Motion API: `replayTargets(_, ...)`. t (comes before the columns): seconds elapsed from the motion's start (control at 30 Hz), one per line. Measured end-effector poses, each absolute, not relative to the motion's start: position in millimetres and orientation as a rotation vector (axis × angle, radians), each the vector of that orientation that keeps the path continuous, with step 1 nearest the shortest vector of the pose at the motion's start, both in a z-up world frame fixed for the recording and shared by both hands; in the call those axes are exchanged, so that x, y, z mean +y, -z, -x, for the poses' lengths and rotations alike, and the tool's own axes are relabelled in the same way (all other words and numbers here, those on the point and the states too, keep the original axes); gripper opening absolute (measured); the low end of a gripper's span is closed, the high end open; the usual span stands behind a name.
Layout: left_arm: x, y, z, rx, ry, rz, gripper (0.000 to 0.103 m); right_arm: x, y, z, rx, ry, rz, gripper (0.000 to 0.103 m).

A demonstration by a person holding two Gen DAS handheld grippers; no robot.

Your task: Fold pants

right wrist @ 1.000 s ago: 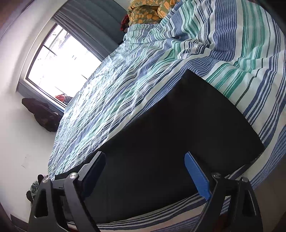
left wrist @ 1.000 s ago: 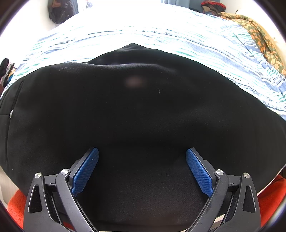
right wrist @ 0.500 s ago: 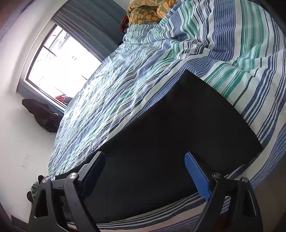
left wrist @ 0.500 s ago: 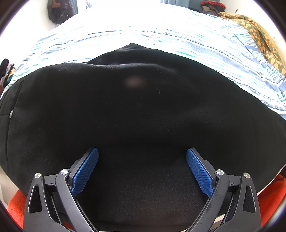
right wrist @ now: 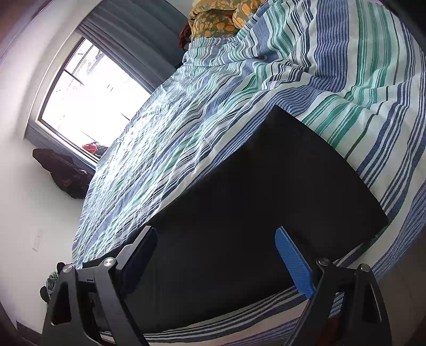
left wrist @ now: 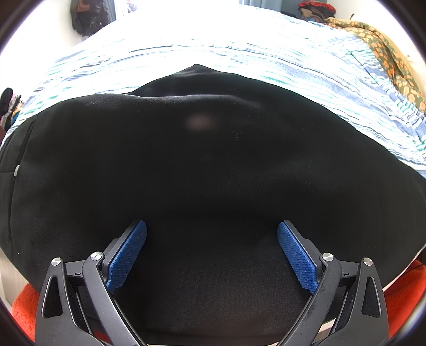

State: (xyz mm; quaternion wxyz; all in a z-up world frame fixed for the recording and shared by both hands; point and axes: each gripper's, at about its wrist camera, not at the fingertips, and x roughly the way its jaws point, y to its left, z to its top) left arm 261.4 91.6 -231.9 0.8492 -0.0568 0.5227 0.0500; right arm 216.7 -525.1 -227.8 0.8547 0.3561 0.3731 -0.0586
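Observation:
Black pants [left wrist: 202, 165] lie flat on a bed with a blue, green and white striped cover [left wrist: 266, 61]. In the left wrist view they fill most of the frame, with a small button [left wrist: 16, 170] at the far left edge. My left gripper [left wrist: 211, 239] is open, its blue pads spread just above the near part of the cloth. In the right wrist view the pants [right wrist: 261, 191] show as a dark strip ending in a straight hem at the right. My right gripper [right wrist: 215, 247] is open over them, holding nothing.
An orange-patterned blanket [right wrist: 215, 18] is bunched at the far end of the bed. A window [right wrist: 90, 101] and dark clothes [right wrist: 66, 173] stand by the white wall. Orange fabric [left wrist: 404, 290] shows below the near bed edge.
The right wrist view has shifted very slightly; the left gripper and the pants have not moved.

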Motion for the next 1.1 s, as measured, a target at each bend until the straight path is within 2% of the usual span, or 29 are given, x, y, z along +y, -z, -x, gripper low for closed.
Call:
replayTargets(0.67, 92.9, 231.6, -261.6, 1.103, -0.105, 0.119, 0.099, -531.4, 225.9, -212.3, 0.772, 0.132, -0.758, 0.09)
replayTargets(0.93, 90.6, 230.7, -263.9, 1.113, -0.092, 0.113, 0.099, -596.3, 175.9, -172.4, 0.538, 0.166, -0.86, 0.09)
replayTargets(1.1, 90.2, 231.4, -265.1, 1.112, -0.096, 0.114, 0.101, -650.1, 184.3, -174.4, 0.674, 0.156, -0.914, 0.089)
